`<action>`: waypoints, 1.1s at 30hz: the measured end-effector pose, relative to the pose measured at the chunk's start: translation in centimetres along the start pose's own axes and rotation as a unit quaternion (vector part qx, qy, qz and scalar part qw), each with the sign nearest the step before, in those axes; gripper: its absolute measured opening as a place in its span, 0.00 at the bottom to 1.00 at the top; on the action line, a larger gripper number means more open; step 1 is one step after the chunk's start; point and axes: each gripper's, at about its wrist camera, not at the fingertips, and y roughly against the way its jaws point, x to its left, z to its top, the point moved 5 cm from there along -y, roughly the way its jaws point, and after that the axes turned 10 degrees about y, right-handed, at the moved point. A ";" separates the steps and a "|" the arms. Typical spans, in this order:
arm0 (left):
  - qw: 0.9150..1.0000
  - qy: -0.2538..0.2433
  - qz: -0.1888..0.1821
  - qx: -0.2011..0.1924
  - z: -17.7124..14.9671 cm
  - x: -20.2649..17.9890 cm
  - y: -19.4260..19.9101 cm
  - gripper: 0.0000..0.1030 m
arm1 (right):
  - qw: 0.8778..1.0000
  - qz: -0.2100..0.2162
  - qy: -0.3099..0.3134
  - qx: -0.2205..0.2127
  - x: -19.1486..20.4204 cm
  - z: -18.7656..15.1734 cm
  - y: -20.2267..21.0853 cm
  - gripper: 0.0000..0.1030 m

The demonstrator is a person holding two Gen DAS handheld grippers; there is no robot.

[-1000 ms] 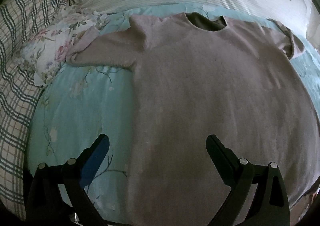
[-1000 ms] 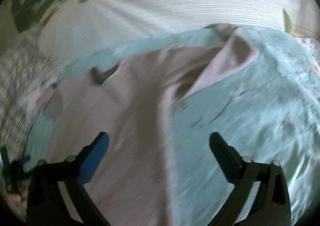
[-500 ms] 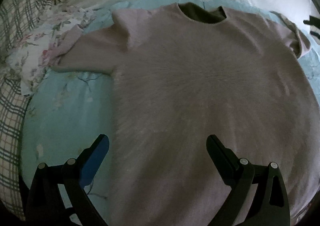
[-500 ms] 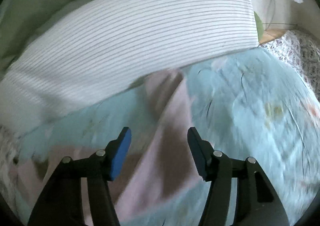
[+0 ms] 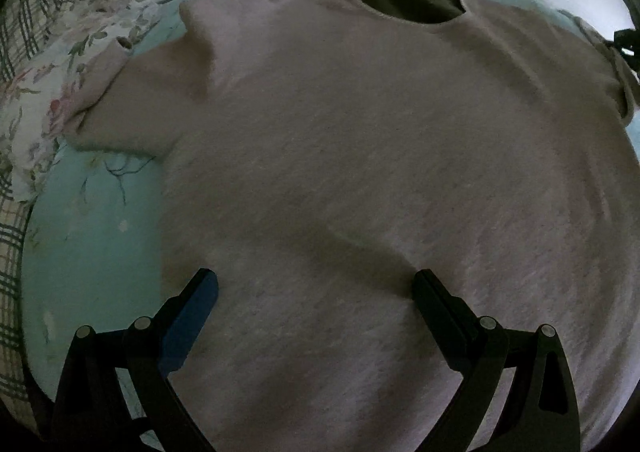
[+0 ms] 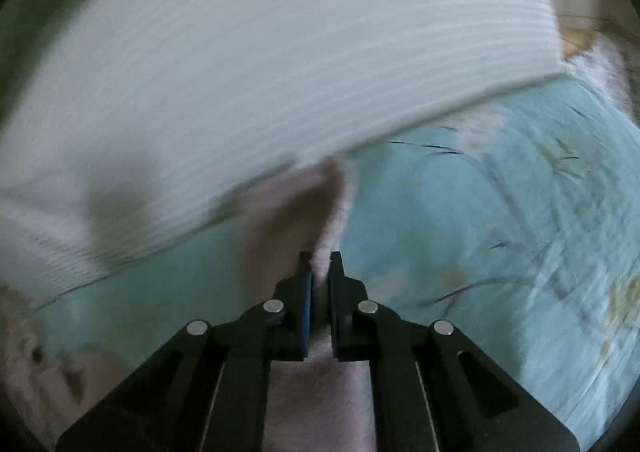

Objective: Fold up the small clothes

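Mostly flat pink T-shirt, sleeve pinched.

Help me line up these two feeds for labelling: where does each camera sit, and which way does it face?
Left wrist: rides the left gripper, low over the spread pink T-shirt, facing its collar; its two fingers show, wide apart.
Right wrist: rides the right gripper, facing the striped pillow across the teal sheet; its fingers are pinched on the shirt's sleeve.
Shared: the same T-shirt, sheet and pillow; the right gripper shows at the left view's right edge.
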 end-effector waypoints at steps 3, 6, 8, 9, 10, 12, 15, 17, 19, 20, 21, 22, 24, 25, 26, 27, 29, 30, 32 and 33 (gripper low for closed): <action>1.000 0.003 -0.015 0.003 -0.2 -0.4 0.2 0.95 | 0.998 0.058 0.031 -0.018 5.3 -1.2 3.3 0.08; 0.999 0.013 -0.032 0.000 -0.5 -0.2 1.1 0.95 | 0.991 0.122 0.051 -0.023 11.3 -3.1 5.8 0.08; 0.999 0.021 -0.044 -0.007 -0.7 -0.1 1.9 0.95 | 0.983 0.171 0.057 -0.023 16.0 -5.0 7.0 0.08; 0.998 0.024 -0.049 -0.011 -0.9 0.1 2.4 0.95 | 0.980 0.188 0.057 -0.022 17.5 -5.6 7.1 0.08; 0.998 0.026 -0.051 -0.014 -0.9 0.2 2.7 0.95 | 0.976 0.211 0.057 -0.020 19.7 -6.6 7.3 0.08; 0.998 0.033 -0.053 -0.021 -0.7 0.8 3.3 0.95 | 0.966 0.252 0.058 -0.015 23.8 -8.5 7.6 0.08; 0.996 0.054 -0.061 -0.029 -0.8 2.5 4.0 0.95 | 0.951 0.296 0.088 -0.010 30.9 -11.9 8.0 0.08; 0.994 0.075 -0.070 -0.028 -1.0 3.7 4.3 0.95 | 0.938 0.330 0.109 -0.001 35.6 -14.7 8.4 0.08; 0.992 0.096 -0.081 -0.027 -1.1 5.2 4.4 0.95 | 0.928 0.343 0.141 0.013 39.6 -17.4 8.2 0.08; 0.990 0.106 -0.085 -0.026 -0.9 6.2 4.2 0.95 | 0.925 0.344 0.160 0.022 41.5 -18.9 8.0 0.08; 0.989 0.114 -0.089 -0.026 -0.8 6.8 4.2 0.95 | 0.923 0.345 0.170 0.030 42.6 -19.8 7.8 0.08; 0.988 0.123 -0.094 -0.026 -0.9 7.5 4.1 0.95 | 0.920 0.344 0.184 0.044 43.7 -21.5 7.3 0.08; 0.985 0.136 -0.103 -0.025 -0.6 9.1 3.8 0.95 | 0.916 0.337 0.206 0.063 45.4 -23.7 6.5 0.08; 0.983 0.143 -0.110 -0.025 -0.5 9.6 3.7 0.95 | 0.914 0.336 0.215 0.076 45.8 -24.9 5.9 0.11; 0.981 0.150 -0.118 -0.024 -0.4 10.1 3.6 0.95 | 0.910 0.340 0.219 0.090 46.1 -26.0 5.4 0.14; 0.981 0.152 -0.122 -0.023 -0.3 10.3 3.4 0.95 | 0.908 0.342 0.219 0.102 46.0 -26.4 5.0 0.16; 0.976 0.162 -0.141 -0.020 0.2 10.8 3.0 0.95 | 0.903 0.349 0.214 0.134 45.5 -27.7 4.3 0.52; 0.975 0.166 -0.149 -0.017 0.6 10.9 2.7 0.95 | 0.900 0.352 0.212 0.143 45.2 -28.2 4.2 0.57; 0.972 0.171 -0.163 -0.014 1.2 10.9 2.3 0.95 | 0.894 0.365 0.212 0.149 44.2 -29.1 4.6 0.59; 0.969 0.173 -0.177 -0.009 2.1 10.8 1.9 0.95 | 0.893 0.367 0.211 0.150 43.5 -29.1 5.0 0.59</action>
